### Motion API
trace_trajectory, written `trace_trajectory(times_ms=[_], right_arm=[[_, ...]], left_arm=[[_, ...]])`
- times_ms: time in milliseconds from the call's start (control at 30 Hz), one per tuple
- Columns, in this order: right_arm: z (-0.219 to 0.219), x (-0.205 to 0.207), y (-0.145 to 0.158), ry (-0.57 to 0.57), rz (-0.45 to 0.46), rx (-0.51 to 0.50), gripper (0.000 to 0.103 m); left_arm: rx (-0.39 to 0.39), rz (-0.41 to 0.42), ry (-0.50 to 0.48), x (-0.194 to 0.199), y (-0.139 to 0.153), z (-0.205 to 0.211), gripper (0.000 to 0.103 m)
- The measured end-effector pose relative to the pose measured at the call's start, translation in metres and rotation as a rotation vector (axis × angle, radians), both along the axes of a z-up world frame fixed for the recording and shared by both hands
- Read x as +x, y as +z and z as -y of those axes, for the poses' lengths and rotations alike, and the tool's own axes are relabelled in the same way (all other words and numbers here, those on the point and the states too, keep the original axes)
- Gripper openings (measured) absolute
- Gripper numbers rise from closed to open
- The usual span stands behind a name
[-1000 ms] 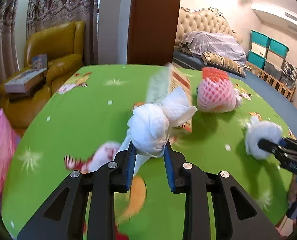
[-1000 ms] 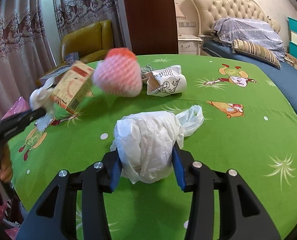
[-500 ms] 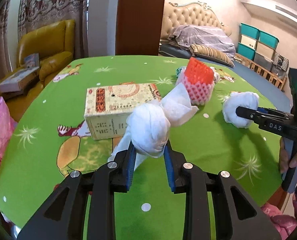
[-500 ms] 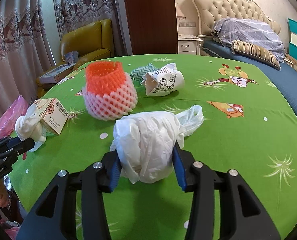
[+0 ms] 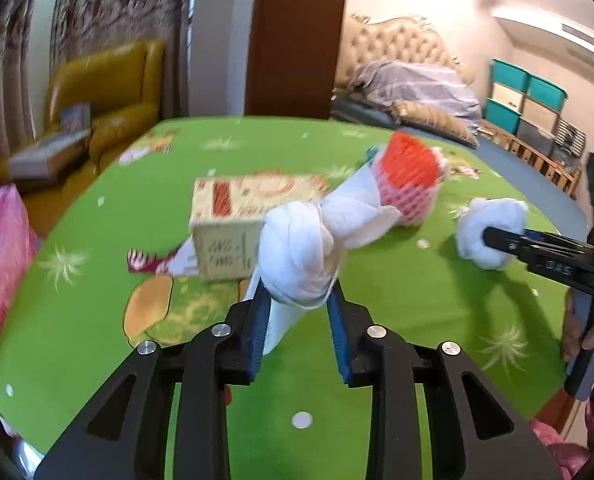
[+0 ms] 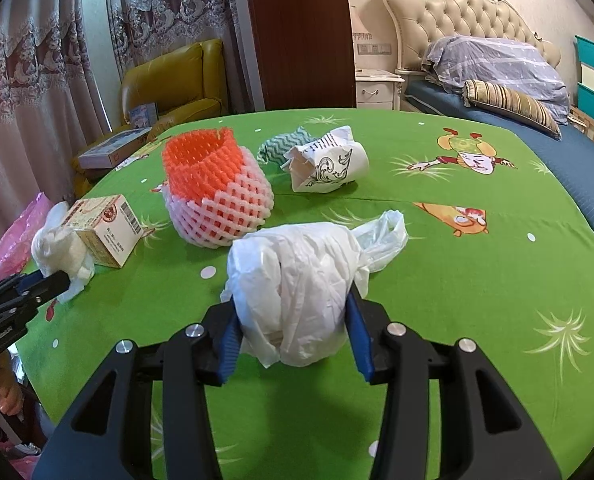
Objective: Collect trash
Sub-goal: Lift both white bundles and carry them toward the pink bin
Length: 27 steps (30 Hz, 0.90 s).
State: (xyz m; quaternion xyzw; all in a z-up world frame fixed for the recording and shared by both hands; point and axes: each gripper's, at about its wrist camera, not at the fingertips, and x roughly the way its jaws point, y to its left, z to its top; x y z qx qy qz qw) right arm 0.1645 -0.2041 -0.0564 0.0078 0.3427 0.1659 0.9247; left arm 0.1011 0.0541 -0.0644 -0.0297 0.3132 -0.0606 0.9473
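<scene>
Place: a home bedroom.
Bed: upper right of the right wrist view, a tufted cream headboard (image 6: 463, 16) above a blue mattress, with a folded grey quilt (image 6: 497, 60) and a striped bolster (image 6: 511, 106).
Nightstand: a white one (image 6: 379, 88) beside the bed, wall sockets above it.
Seating: a yellow leather armchair (image 6: 173, 80) at upper left.
Window: lace curtains (image 6: 29, 80) along the left edge.
Storage: teal-lidded bins (image 5: 525, 98) stacked at right of the left wrist view.
Surface: green cartoon-print cloth (image 6: 477, 240) across the middle.
</scene>
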Motion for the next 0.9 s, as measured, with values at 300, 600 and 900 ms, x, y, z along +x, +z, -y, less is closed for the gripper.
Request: trace_trajectory(times_ms=[300,600,900], right_arm=[[-0.036,-0.026,0.017,0.143,0.107,-0.049,0.043],[-0.051,-0.045,0.024,0.220,0.130,-0.044,0.043],[-0.086,-0.069,0.029,0.315,0.176,-0.071,0.043]], left_arm=[[0.021,0.091,0.006,-0.024,0.025,0.000,0.027],[0.009,0.073,0.051,-0.033,0.019,-0.013,0.027],[0.039,0.101,0.081,-0.044,0.024,-0.014,0.027]])
